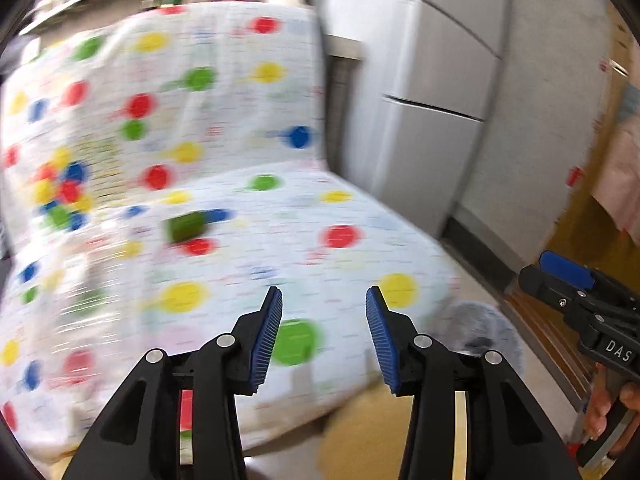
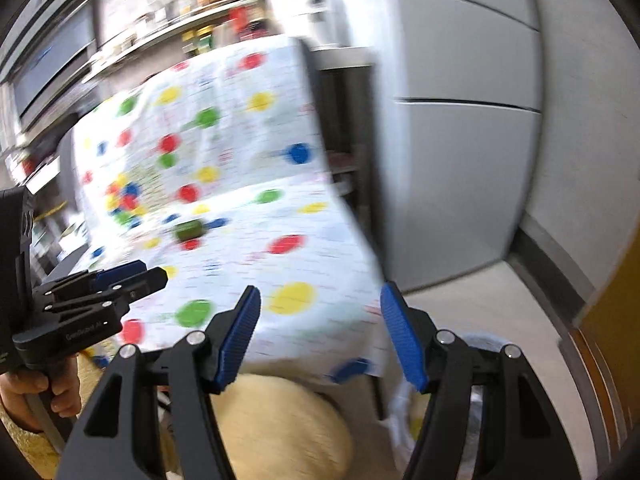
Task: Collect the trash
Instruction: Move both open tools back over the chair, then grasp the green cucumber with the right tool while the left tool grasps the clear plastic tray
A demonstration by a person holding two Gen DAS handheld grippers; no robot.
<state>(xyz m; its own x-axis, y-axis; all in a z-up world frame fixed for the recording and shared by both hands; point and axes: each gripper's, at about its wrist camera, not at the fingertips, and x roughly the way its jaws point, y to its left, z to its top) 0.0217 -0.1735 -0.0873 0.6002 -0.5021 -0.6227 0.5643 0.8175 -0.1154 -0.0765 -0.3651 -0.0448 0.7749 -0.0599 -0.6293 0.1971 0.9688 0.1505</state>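
Nearest in the left wrist view, the left gripper [image 1: 324, 332] has its jaws parted with nothing between them. The right gripper [image 2: 320, 334] stands a little wider in its own view, likewise empty. Both aim downward at a chair [image 1: 280, 248] draped in a white cloth with coloured dots.

Farther out on the seat lies a small dark green can-like piece [image 1: 186, 227], which I take to be the trash to collect; blur keeps me from saying exactly what it is. From the left jaws it sits at about eleven o'clock, well apart. From the right jaws it is also at about eleven o'clock [image 2: 188, 231], again well apart. Its long axis seems to run roughly nine to three across both views, so the jaws would probably need to close across its short side.

The left hand looks the nearer, though not by much. Beyond the chair, at about one o'clock, stands a grey refrigerator [image 1: 440, 100].
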